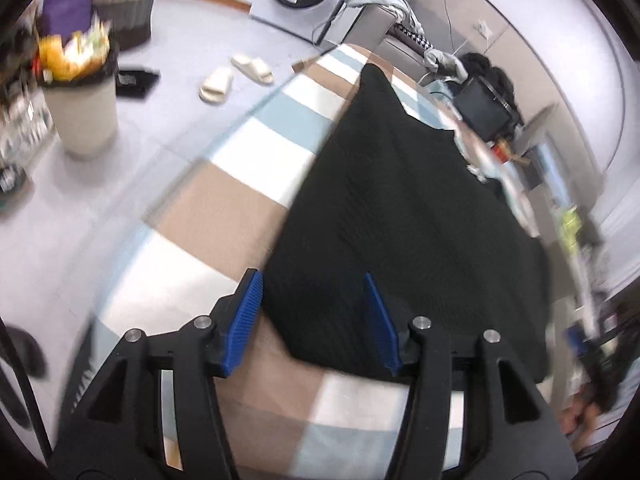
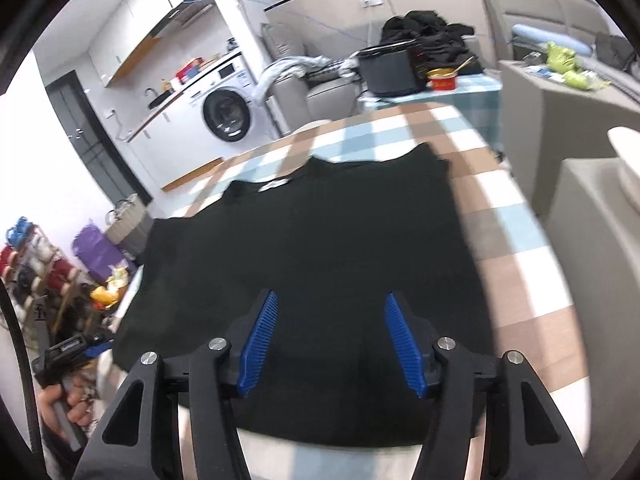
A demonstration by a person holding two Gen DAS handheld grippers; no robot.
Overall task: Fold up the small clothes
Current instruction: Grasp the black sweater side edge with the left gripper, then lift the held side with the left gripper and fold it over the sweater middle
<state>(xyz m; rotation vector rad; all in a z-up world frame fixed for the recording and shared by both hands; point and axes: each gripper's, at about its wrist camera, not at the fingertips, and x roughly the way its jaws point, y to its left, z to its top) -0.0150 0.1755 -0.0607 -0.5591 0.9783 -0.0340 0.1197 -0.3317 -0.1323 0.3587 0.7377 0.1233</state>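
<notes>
On the counter (image 2: 516,248) the shirt (image 2: 312,240) lies flat between folds, so with both the left gripper (image 1: 312,320) and right gripper (image 2: 332,340) open and empty, you next pinch its near hem.

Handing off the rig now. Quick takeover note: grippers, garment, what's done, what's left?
Left gripper: open, nothing between the pads, hovering at the near edge of the black garment.
Right gripper: open, empty, above the garment's near part.
Garment: lies spread on the checked tablecloth, neckline with white label at the far side.
Done: it appears laid out flat; whether any fold is made I cannot tell.
Left: grip an edge and fold it.
</notes>
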